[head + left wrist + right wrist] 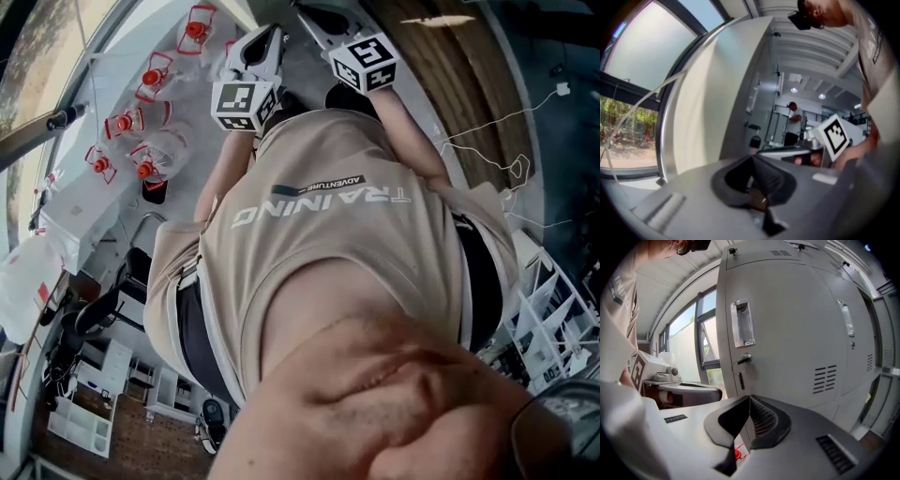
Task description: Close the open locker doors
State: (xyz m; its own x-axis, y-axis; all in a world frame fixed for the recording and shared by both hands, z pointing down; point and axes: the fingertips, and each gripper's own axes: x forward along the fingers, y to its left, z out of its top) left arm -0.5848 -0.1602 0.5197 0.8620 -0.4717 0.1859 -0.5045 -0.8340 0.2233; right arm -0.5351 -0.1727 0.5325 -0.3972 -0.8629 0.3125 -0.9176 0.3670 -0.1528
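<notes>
Grey-white sheet metal is filling both gripper views. The left gripper (752, 164) is showing its jaws pressed together with nothing between them. A broad pale panel (717, 93) is rising at 11 o'clock from them, with its long axis running upright beside the window (642, 61). I cannot tell whether that panel is an open door or the locker's side.

The right gripper (749, 404) is likewise holding its jaws closed and empty. It is pointing straight at a locker door (787, 333) at 12 o'clock, near but not touching. That door's recessed handle (742, 324) and keyed lock (743, 359) are sitting just off the jaws' line at 11 o'clock, 1 above the other along the door's upright edge. A 2nd door (853, 333) is standing at 2 o'clock.

The right gripper appears to be lying nearer a door face, so a flat push forward with the closed jaws is looking like the likely move. Whether this door is already latched is not clear.
</notes>
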